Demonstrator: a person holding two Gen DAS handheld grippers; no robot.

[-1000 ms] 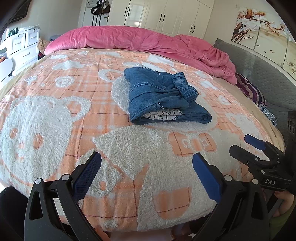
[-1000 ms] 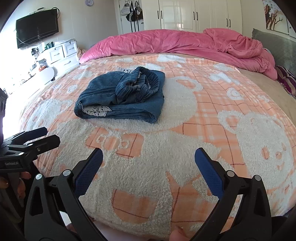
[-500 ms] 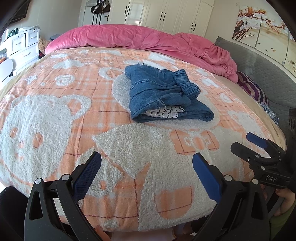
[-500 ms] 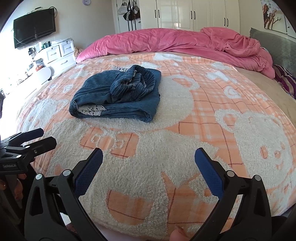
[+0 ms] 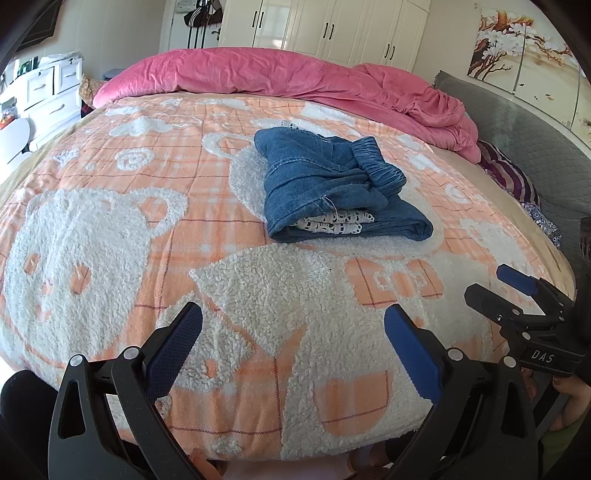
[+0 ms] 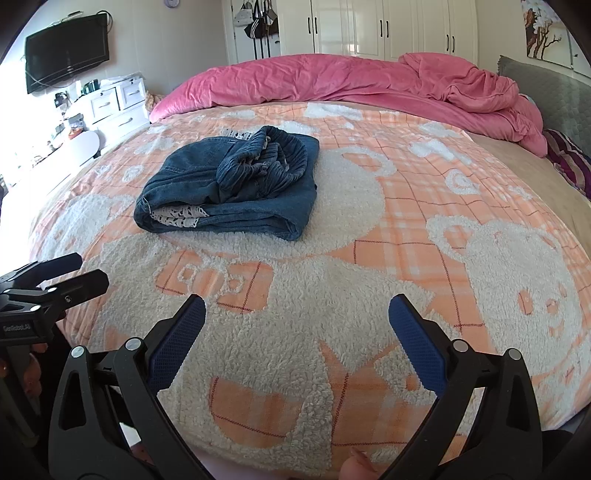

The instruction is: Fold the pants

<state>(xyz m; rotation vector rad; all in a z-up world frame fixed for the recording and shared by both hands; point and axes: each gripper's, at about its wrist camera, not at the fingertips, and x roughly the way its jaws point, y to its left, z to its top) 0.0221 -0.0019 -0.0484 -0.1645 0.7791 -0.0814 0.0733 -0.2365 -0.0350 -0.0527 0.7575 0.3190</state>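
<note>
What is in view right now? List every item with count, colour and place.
pants: 1, blue denim with white lace trim, folded in a bundle mid-bed
blanket: 1, orange plaid with white bears, covering the bed
duvet: 1, pink, bunched along the far edge of the bed
striped fabric: 1, purple and white, by the grey headboard
headboard: 1, grey, right side
wardrobe: 1, white, far wall
drawers: 1 unit, white, far left
television: 1, black, wall at left
left gripper: 1, black with blue fingers, open, near bed edge
right gripper: 1, black with blue fingers, open, near bed edge
</note>
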